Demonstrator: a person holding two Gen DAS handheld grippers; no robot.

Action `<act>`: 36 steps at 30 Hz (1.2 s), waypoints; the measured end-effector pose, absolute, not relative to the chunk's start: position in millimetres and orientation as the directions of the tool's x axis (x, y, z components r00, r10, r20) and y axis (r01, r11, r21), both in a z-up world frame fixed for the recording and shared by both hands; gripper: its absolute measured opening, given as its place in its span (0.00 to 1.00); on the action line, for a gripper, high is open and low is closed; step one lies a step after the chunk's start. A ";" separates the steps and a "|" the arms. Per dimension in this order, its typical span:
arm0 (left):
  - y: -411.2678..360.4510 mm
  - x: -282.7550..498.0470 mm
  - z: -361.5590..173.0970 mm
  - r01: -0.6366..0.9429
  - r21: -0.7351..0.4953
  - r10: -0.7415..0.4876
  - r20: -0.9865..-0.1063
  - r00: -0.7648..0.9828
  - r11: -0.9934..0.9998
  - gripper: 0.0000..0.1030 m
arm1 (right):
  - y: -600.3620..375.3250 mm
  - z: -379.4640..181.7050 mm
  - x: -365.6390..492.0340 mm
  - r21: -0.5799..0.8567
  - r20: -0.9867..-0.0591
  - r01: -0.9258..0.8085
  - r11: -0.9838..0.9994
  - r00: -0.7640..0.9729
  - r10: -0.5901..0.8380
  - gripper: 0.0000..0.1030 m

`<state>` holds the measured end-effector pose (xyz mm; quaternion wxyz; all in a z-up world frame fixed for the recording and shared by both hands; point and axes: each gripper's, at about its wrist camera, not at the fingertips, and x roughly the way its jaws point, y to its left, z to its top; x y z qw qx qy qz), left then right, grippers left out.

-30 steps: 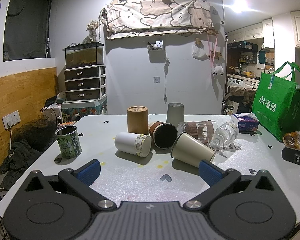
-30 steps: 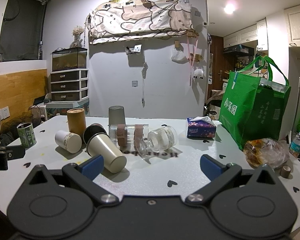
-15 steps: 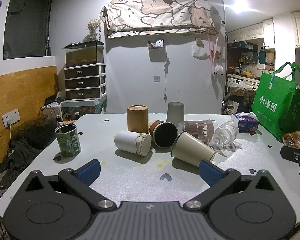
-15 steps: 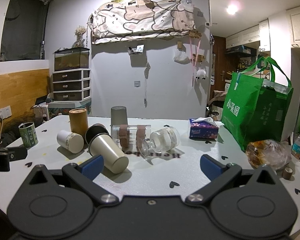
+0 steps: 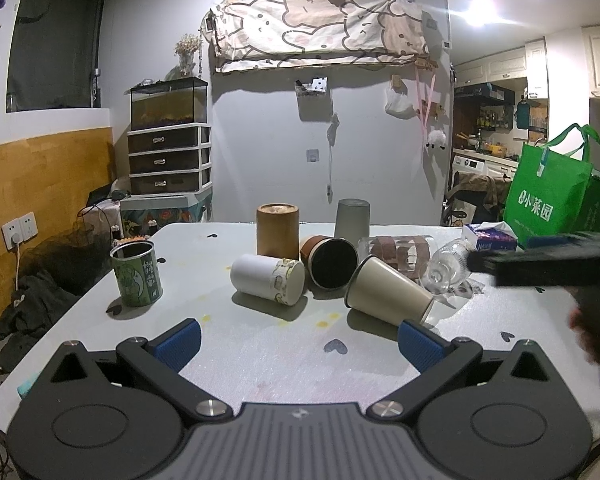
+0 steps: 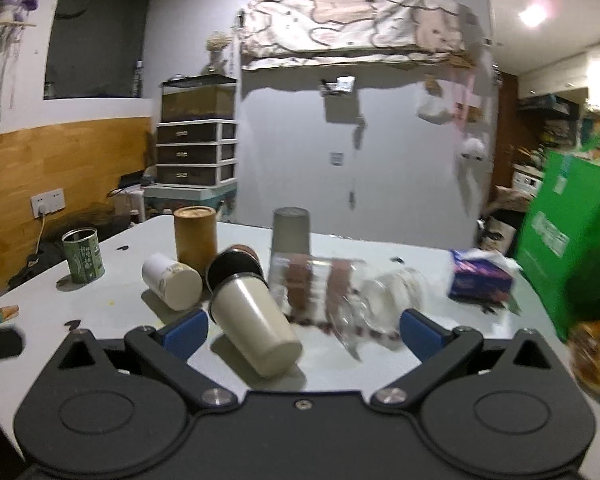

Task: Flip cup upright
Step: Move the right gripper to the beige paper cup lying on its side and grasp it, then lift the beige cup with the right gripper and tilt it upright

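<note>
While both of my tools were spread wide and holding nothing, I judged myself at the approach step — no cup had been gripped or turned yet. My right hand-held gripper (image 6: 303,326) had its fingers released, and the cream cup (image 6: 256,330) lay on its side on the worktop (image 6: 112,304) just ahead of it, nearer its left finger, closed base toward me and mouth pointing away and to the left. My left hand-held gripper (image 5: 298,338) was likewise unclenched; from there the same cream cup (image 5: 388,294) lay ahead and to the right, its base just beyond the right fingertip, its open mouth showing an empty inside.

As I saw it, the next move called for bringing the right fingers either side of the cup's wall, closing gently so the thin wall would not buckle, then lifting and turning it until the mouth faced up.

Beyond the cream cup lay a brown cup (image 5: 328,262) on its side, dark inside and holding nothing that I could see, and left of it a white canister (image 5: 266,280), also toppled, lid end toward me. A clear glass jar (image 6: 380,300) lay to the right ahead — blurred, but seemingly empty. Farther off, a grey cup (image 6: 291,228) stood mouth down, a tan tube (image 6: 195,236) stood capped, and a green tin (image 5: 136,274) stood open at far left; I could not see into it.
</note>
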<state>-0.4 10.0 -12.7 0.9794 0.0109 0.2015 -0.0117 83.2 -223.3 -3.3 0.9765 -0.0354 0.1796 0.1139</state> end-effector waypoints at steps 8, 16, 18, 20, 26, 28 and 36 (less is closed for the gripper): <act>26.2 -0.8 -17.9 0.011 -0.004 -0.011 -0.398 0.917 1.000 1.00 | -196.4 -26.8 163.5 -0.018 -0.451 -0.312 0.950 0.851 0.271 0.90; 41.1 -2.2 -20.1 -0.012 -0.020 0.003 -0.398 0.918 1.000 1.00 | -186.4 -67.4 201.4 -0.009 -0.572 -0.374 0.927 0.762 0.302 0.90; 42.9 -1.0 -21.6 -0.016 -0.024 0.005 -0.404 0.915 1.000 1.00 | -184.3 -76.9 206.0 -0.012 -0.596 -0.369 0.930 0.749 0.289 0.90; 44.3 -0.3 -22.8 -0.015 -0.021 0.005 -0.407 0.913 1.000 1.00 | -181.2 -86.2 209.3 -0.025 -0.610 -0.364 0.931 0.743 0.274 0.87; 43.9 -0.6 -22.5 -0.019 -0.016 0.011 -0.409 0.913 1.000 1.00 | -176.4 -98.2 204.5 -0.040 -0.625 -0.363 0.931 0.736 0.261 0.69; 44.4 -0.2 -22.1 -0.022 -0.019 0.012 -0.410 0.912 1.000 1.00 | -174.1 -96.6 196.9 -0.045 -0.637 -0.345 0.938 0.733 0.239 0.67; 42.2 0.8 -23.9 -0.010 -0.026 -0.002 -0.412 0.911 1.000 1.00 | -177.1 -90.3 138.1 0.004 -0.657 -0.271 0.962 0.725 0.207 0.65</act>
